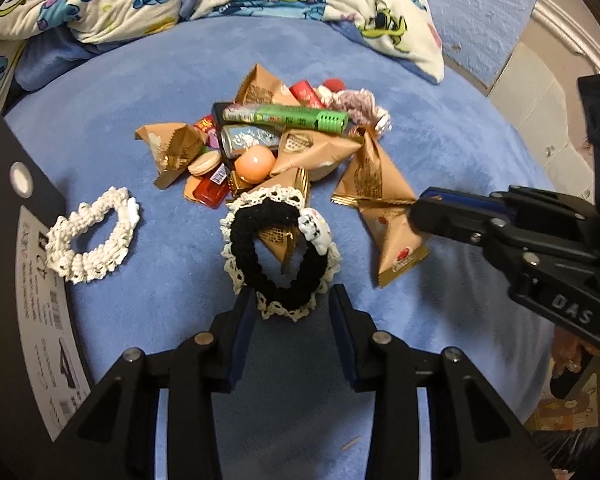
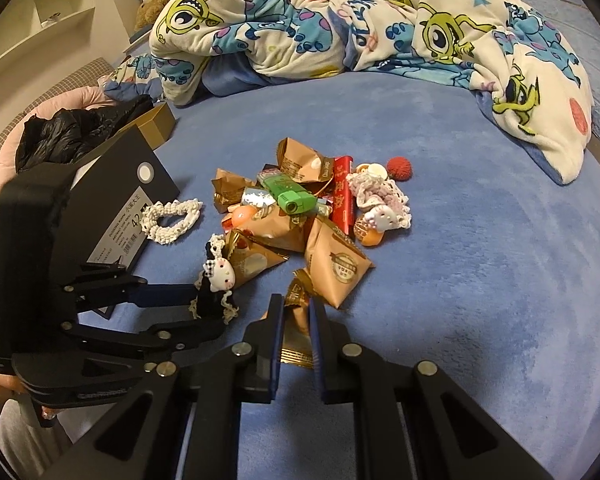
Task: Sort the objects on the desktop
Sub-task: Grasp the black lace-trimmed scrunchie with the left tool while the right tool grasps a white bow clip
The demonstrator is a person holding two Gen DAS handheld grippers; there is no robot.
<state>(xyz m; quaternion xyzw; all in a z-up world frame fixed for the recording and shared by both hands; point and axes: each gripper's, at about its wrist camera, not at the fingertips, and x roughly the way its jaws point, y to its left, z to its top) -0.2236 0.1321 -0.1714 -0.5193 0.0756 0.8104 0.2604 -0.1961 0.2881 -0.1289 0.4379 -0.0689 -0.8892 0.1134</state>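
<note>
Two crocheted hair scrunchies lie apart from the snack pile (image 1: pixel 275 148) on the blue plush bedcover (image 1: pixel 440 152): a plain white one (image 1: pixel 93 236) beside a black shoebox (image 2: pixel 127 200) whose label reads "42", and a black one with cream lace trim and a white cat charm (image 1: pixel 279 256). The left gripper (image 1: pixel 291 308) pinches the black one's near rim between its fingers. The right gripper (image 2: pixel 295 316), marked "DAS", is clamped on a brown foil snack packet (image 2: pixel 295 320).

"DAS" stands in raised letters on the black body of the right gripper (image 1: pixel 416 216), at four o'clock in the left wrist view. The white label on the black box (image 2: pixel 139 200) reads "42"; its smaller print is illegible.
</note>
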